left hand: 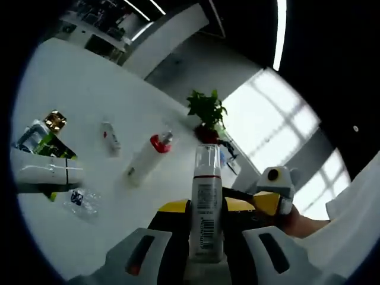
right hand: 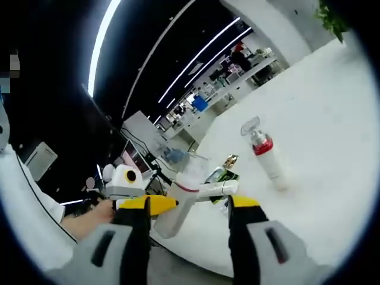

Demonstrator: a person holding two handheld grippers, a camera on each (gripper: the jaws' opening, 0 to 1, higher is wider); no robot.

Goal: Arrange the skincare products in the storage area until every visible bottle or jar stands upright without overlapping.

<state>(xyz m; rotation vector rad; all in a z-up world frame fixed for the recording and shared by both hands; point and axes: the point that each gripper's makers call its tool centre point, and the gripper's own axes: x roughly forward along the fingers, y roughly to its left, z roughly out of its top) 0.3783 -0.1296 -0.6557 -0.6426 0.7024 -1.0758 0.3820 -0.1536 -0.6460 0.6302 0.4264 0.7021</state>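
My left gripper [left hand: 206, 208] is shut on a white bottle [left hand: 206, 178] with a clear cap and a barcode label, held up above the white table [left hand: 77, 89]. In the right gripper view the same bottle [right hand: 181, 202] leans between the yellow-tipped jaws of my right gripper [right hand: 196, 203], which stand wide apart and open, close to its left jaw. A white bottle with a red collar [left hand: 145, 157] lies on the table, also seen as the red-collared bottle [right hand: 265, 153]. A small white tube [left hand: 110, 138] lies left of it.
At the table's left sit a gold-capped jar [left hand: 55, 120], a green box [left hand: 50, 146], a white tube [left hand: 44, 172] and a small clear bottle [left hand: 80, 202]. A potted plant [left hand: 206, 113] stands at the far edge. A hand [left hand: 300, 222] holds the right gripper.
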